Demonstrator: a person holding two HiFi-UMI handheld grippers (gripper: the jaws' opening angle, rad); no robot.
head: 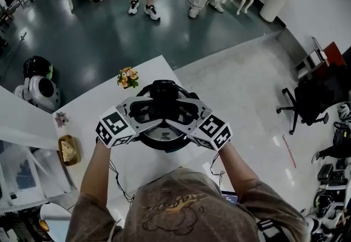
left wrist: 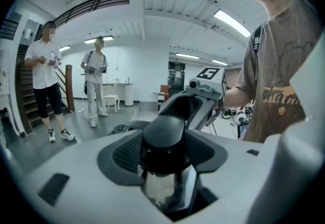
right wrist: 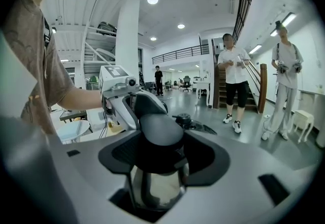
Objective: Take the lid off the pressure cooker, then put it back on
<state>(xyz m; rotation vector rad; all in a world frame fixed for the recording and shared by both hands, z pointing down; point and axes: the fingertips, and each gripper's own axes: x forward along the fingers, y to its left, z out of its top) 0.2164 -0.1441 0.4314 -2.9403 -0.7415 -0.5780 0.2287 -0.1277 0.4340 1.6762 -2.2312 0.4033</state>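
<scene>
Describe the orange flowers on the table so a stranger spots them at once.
Find the white table, where a pressure cooker sits. At the table's far edge, left of the cooker, stand the orange flowers. Theirs is the only orange-and-yellow cluster; the other flower, nearer the left edge, is small and pale.

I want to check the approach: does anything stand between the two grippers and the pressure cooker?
Nothing visible does. The left gripper is closed on one black handle of the pressure cooker, the right gripper on the other handle. The flowers stand apart.
</scene>
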